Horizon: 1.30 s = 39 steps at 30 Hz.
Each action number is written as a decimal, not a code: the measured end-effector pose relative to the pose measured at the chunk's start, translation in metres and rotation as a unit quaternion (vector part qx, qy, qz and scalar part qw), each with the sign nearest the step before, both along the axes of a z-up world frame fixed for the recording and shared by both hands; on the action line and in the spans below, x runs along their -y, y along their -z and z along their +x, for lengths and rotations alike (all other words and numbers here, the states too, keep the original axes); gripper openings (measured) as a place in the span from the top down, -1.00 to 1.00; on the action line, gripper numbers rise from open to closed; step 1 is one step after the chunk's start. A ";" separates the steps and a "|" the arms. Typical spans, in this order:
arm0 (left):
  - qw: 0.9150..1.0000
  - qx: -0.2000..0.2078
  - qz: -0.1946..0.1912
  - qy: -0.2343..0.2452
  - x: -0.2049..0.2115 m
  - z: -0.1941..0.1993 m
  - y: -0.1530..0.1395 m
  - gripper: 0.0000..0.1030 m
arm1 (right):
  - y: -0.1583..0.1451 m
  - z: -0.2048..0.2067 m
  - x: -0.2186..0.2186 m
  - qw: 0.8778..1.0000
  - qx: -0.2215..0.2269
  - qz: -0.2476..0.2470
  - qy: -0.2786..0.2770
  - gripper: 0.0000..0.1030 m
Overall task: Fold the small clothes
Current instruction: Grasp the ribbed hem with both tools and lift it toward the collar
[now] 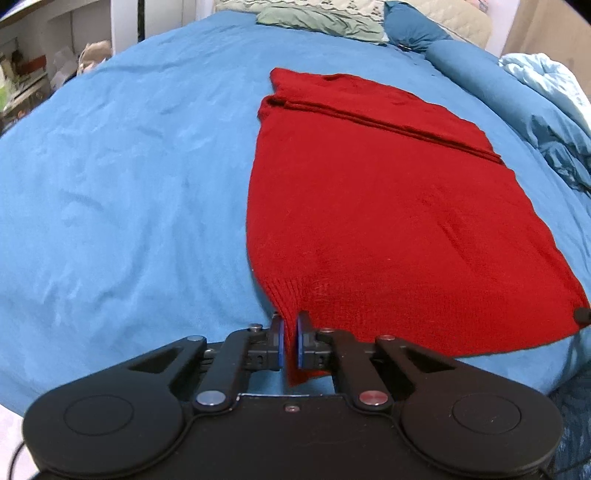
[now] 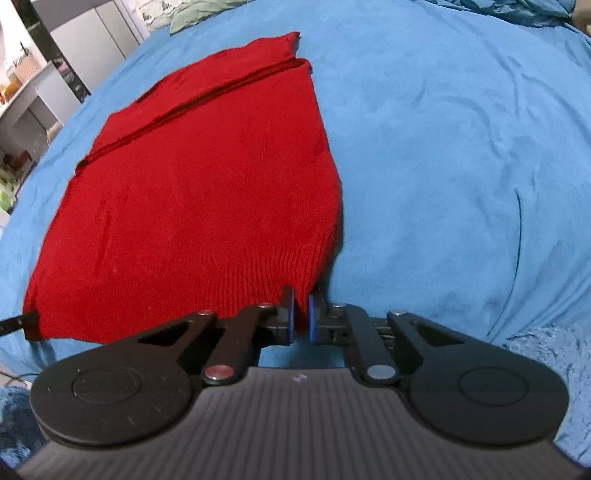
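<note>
Both pairs of jaws are pinched onto the near ribbed hem of a red sweater [image 1: 369,206]. On the left gripper [image 1: 290,325], red knit fills the narrow slit between the blue-edged pads at the hem's left corner, and a tongue of cloth hangs down behind the fingers, where the black linkage partly covers it. On the right gripper [image 2: 301,308], the pads are clamped on the hem's right corner; the pinch point itself is mostly hidden by the finger blocks, so how much cloth is caught cannot be told.

That sweater lies flat on a blue bedspread [image 1: 129,184], stretching away from both cameras, with a folded ridge crossing its far part. In the left wrist view its near right corner runs to the frame edge, where a small dark tip is only partly visible. Pillows [image 1: 325,18] at the head of the bed are cut off by the top of the frame. Shelves [image 2: 22,92] beside the bed are blurred, their contents unreadable.
</note>
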<state>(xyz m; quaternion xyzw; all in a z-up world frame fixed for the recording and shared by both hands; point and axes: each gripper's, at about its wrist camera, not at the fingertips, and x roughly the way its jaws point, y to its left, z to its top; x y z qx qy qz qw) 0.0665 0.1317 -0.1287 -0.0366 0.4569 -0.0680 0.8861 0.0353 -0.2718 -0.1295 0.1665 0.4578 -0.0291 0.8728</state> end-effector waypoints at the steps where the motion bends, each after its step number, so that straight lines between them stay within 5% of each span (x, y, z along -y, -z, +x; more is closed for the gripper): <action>1: 1.000 0.003 0.000 0.001 0.000 -0.002 -0.005 0.89 | -0.003 -0.001 0.001 1.000 0.002 0.004 0.001 0.58; 11: 0.994 0.097 -0.050 0.015 -0.001 0.014 -0.107 0.90 | -0.087 0.009 0.031 0.991 0.092 0.095 -0.003 0.61; 17: 0.987 0.135 -0.086 0.018 0.005 0.121 -0.160 0.90 | -0.148 0.092 0.061 0.975 0.176 0.138 -0.005 0.61; 21: 0.985 0.137 -0.101 -0.020 0.010 0.217 -0.165 0.90 | -0.174 0.188 0.075 0.970 0.201 0.135 -0.009 0.61; 25: 0.987 0.122 -0.090 -0.054 0.016 0.302 -0.135 0.90 | -0.156 0.284 0.079 0.972 0.189 0.142 0.008 0.61; 29: 0.986 0.092 -0.117 -0.081 0.012 0.356 -0.086 0.91 | -0.102 0.360 0.077 0.981 0.154 0.113 0.019 0.61; 33: 0.984 0.079 -0.133 -0.091 0.009 0.385 -0.057 0.91 | -0.052 0.397 0.081 0.982 0.134 0.128 0.029 0.61; 39: 0.984 0.069 -0.134 -0.099 0.006 0.416 -0.061 0.91 | -0.047 0.426 0.082 0.981 0.141 0.129 0.028 0.62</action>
